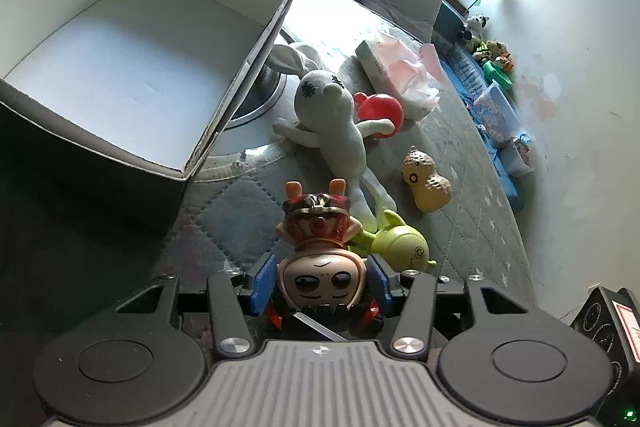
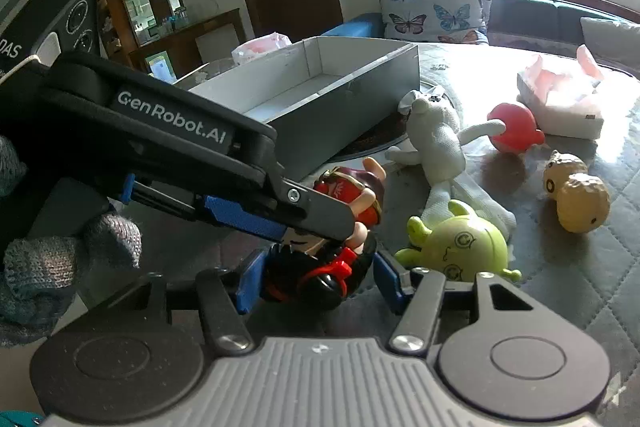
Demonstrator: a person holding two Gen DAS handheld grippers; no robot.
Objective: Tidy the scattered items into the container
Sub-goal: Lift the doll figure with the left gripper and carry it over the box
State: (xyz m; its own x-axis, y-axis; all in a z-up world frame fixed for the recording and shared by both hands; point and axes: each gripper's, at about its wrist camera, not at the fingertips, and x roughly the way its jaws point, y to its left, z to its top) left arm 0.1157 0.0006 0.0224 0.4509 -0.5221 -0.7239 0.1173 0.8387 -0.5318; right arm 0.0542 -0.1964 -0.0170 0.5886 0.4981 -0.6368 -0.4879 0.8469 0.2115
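My left gripper (image 1: pixel 320 283) is shut on a cartoon figurine (image 1: pixel 320 267) with a pale face and red costume, its blue pads pressing both sides of the head. In the right wrist view the left gripper (image 2: pixel 320 223) reaches in from the left over the same figurine (image 2: pixel 340 211). My right gripper (image 2: pixel 316 283) brackets the figurine's dark lower part; contact is unclear. The empty grey box (image 1: pixel 256 55) stands at the upper left, and it also shows in the right wrist view (image 2: pixel 360 99).
On the quilted table lie a white plush rabbit (image 1: pixel 332 115), a red toy (image 1: pixel 380 111), a peanut toy (image 1: pixel 426 183), a green toy (image 1: pixel 400 247) and a tissue pack (image 1: pixel 396 67). A bench with cushions and toys runs along the wall.
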